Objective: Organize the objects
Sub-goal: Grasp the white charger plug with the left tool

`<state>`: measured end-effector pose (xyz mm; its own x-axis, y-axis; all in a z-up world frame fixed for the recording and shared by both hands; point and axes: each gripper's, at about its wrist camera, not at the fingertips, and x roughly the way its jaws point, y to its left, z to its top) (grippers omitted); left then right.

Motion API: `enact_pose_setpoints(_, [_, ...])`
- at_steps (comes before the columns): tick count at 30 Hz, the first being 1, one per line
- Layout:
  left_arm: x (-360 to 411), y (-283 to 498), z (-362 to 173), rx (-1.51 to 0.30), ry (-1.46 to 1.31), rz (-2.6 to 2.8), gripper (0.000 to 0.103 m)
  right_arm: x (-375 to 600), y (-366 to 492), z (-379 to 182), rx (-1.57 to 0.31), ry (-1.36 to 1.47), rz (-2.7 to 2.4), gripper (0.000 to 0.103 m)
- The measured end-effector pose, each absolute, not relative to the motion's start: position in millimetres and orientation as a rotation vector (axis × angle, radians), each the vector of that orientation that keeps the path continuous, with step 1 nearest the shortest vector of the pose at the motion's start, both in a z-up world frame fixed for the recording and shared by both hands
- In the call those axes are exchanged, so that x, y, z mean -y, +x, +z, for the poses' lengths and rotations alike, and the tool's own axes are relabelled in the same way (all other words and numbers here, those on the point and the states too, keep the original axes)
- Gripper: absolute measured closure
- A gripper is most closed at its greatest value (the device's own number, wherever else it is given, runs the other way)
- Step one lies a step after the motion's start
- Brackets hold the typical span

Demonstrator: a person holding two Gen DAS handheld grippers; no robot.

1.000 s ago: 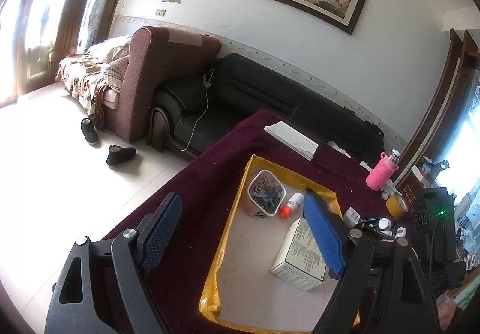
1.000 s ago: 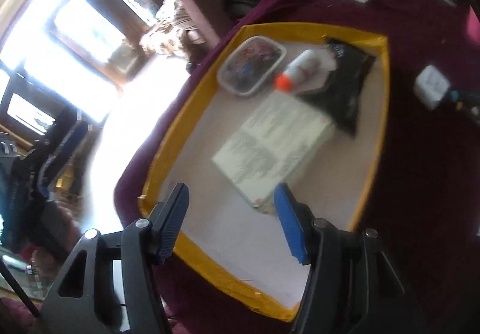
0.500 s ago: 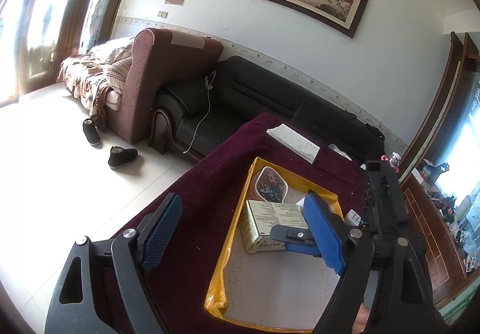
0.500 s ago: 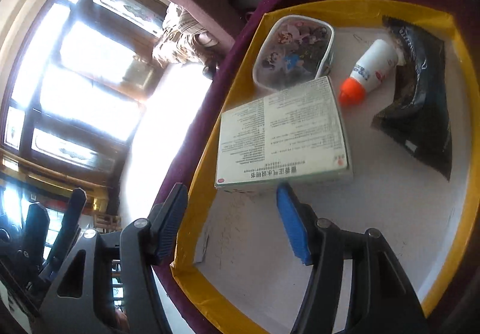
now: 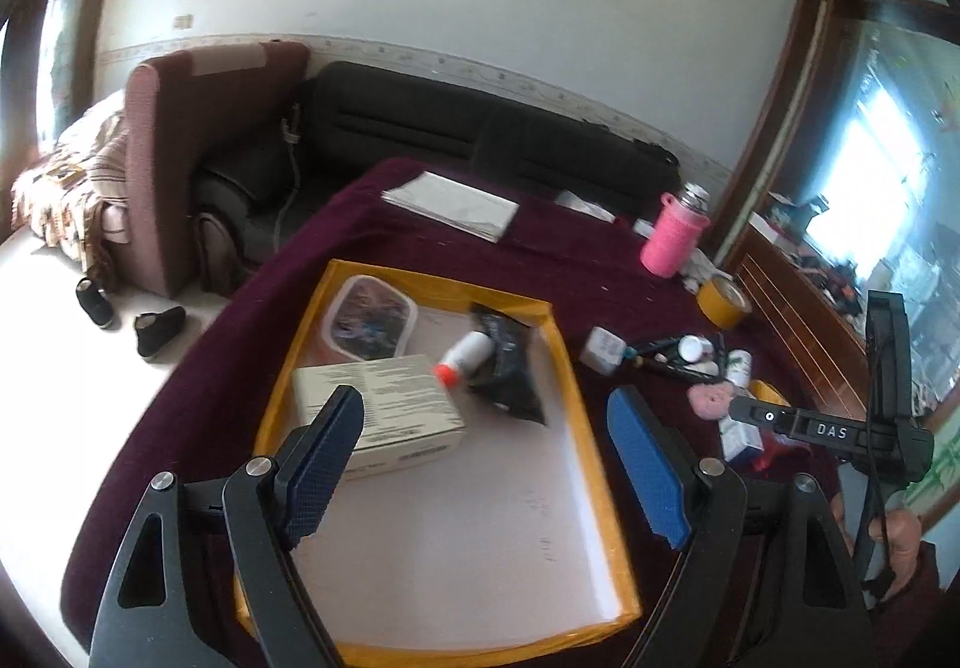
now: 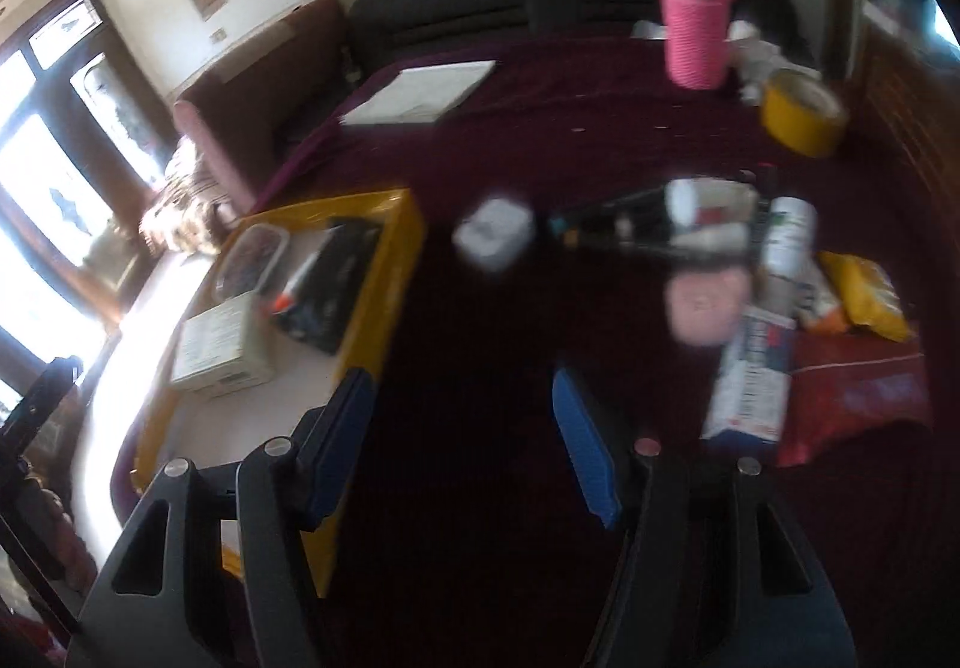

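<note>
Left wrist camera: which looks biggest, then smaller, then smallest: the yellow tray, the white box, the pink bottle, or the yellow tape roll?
1. yellow tray, biggest by far
2. white box, inside the tray
3. pink bottle
4. yellow tape roll, smallest

The bottle and tape sit farther from the camera, so they may look smaller than they are.

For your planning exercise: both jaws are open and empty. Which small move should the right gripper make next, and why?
Probably advance the right gripper toward the small white box ahead: it lies loose on the maroon cloth, outside the yellow tray holding sorted items.

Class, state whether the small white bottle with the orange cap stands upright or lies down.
Lying down: the bottle rests on its side inside the tray.
</note>
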<state>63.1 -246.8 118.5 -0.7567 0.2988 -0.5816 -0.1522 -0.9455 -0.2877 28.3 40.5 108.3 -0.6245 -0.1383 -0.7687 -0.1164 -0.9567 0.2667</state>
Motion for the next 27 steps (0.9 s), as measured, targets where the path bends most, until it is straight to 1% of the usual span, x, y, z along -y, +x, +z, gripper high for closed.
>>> enact_pose_setpoints(2, [208,38,119,0.291,-1.027,2.639,0.024,-79,42,105,0.548,1.344,-2.826,0.042])
enact_pose_setpoints(7, [120,-27,119,0.157,-1.071,2.608,0.024,-123,39,84,0.825,1.239,-2.839,0.042])
enact_pose_setpoints(9, [82,-60,105,-0.002,-1.126,2.612,0.024,-136,34,75,0.889,1.199,-2.84,0.042])
enact_pose_setpoints(12, [47,-97,78,-0.158,-1.228,2.616,0.024,-148,22,66,0.947,1.15,-2.815,0.042])
enact_pose_setpoints(15, [26,-120,55,-0.331,-1.306,2.614,0.024,-159,16,60,0.947,1.114,-2.803,0.042])
enact_pose_setpoints(18, [18,-135,29,-0.398,-1.392,2.58,0.024,-171,18,55,0.96,1.072,-2.813,0.042])
enact_pose_setpoints(21, [11,-150,5,-0.408,-1.473,2.571,0.024,-185,23,47,1.047,1.048,-2.782,0.042])
enact_pose_setpoints(22, [9,-152,-1,-0.407,-1.499,2.565,0.026,-188,24,45,1.076,1.046,-2.764,0.042])
enact_pose_setpoints(23, [10,-152,1,-0.361,-1.479,2.58,0.047,-190,25,43,1.101,1.041,-2.75,0.042])
enact_pose_setpoints(24, [9,-152,2,-0.313,-1.491,2.538,0.063,-192,26,43,1.11,1.038,-2.747,0.042])
enact_pose_setpoints(25, [9,-152,3,-0.286,-1.5,2.526,0.068,-192,26,43,1.105,1.039,-2.759,0.042])
enact_pose_setpoints(27, [8,-145,8,-0.302,-1.478,2.551,0.068,-191,26,42,1.095,1.04,-2.775,0.042])
